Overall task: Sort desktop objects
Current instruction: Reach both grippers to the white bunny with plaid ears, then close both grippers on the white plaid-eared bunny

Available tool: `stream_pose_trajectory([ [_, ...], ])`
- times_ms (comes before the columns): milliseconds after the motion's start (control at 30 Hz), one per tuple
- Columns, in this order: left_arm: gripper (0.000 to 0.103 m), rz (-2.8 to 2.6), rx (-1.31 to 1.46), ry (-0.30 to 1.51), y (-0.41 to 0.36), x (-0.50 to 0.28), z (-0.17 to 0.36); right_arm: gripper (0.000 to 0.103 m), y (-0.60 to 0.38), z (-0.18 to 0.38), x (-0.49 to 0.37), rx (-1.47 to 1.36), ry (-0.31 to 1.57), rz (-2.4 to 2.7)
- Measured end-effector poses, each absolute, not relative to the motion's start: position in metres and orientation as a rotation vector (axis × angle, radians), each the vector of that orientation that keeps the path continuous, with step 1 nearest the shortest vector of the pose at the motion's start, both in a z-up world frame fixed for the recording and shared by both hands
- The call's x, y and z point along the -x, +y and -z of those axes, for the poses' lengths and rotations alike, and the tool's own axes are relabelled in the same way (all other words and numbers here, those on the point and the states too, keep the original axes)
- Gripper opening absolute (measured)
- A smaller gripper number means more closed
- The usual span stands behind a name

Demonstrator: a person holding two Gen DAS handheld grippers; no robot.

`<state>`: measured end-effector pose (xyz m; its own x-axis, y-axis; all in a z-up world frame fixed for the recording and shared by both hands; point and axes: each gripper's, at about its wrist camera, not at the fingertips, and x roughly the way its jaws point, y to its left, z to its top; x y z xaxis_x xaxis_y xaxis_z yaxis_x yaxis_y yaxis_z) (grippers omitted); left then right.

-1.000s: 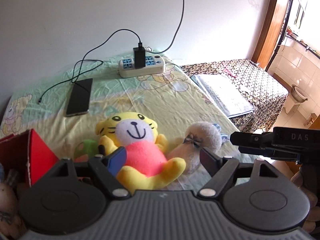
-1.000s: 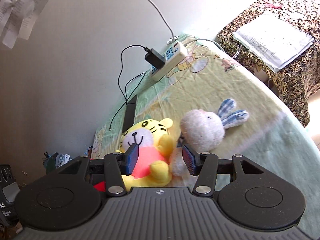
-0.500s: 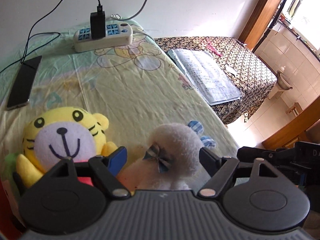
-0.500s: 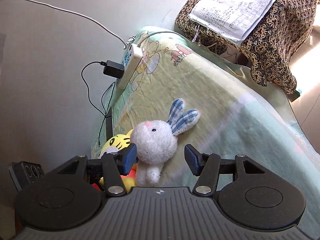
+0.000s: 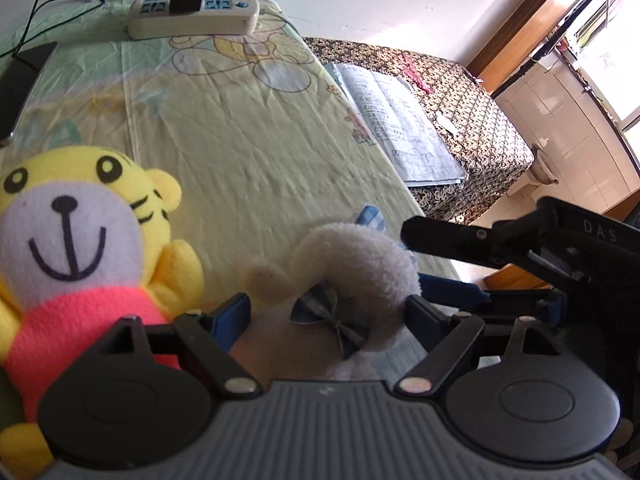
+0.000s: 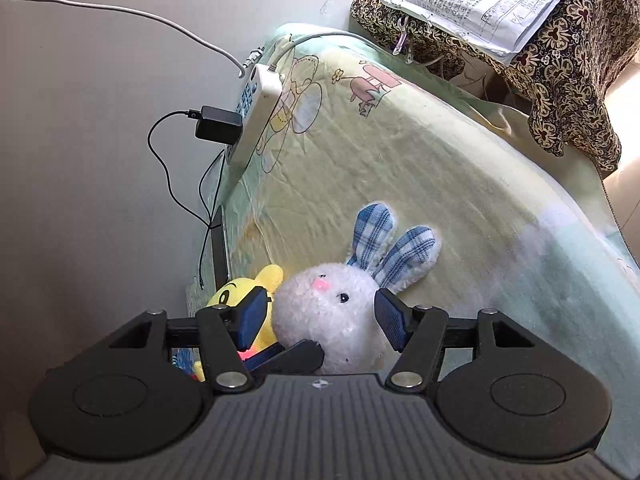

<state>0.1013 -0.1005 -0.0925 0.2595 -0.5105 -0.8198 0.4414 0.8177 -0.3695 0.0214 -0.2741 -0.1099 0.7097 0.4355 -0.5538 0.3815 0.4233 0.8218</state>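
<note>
white rabbit [image 6: 332, 320] body behind jaws

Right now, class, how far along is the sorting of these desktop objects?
Nothing looks sorted yet. In hand: both open hand-held grippers, left and right, flank the white rabbit, not yet clamped. Left: the yellow tiger on the sheet beside it.

Beyond the white rabbit plush [image 6: 332, 320] the tabletop [image 6: 420, 184] lies open up to the power strip [image 6: 256, 112]. The yellow tiger plush [image 5: 80, 240] crowds the rabbit's left side, and the right gripper [image 5: 452, 276] closes off its right.
</note>
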Motion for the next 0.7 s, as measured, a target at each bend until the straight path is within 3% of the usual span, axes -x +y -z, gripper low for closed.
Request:
stream_pose_trajectory([
  [400, 0.081, 0.677, 0.031, 1.197, -0.118, -0.097, 0.109, 0.065, -0.272, 0.112, -0.037, -1.037, 0.904, -0.075],
  [700, 0.075, 0.670, -0.031, 1.147, -0.128, -0.084, 0.102, 0.068, -0.271, 0.117, -0.027, -1.100, 0.930, -0.123],
])
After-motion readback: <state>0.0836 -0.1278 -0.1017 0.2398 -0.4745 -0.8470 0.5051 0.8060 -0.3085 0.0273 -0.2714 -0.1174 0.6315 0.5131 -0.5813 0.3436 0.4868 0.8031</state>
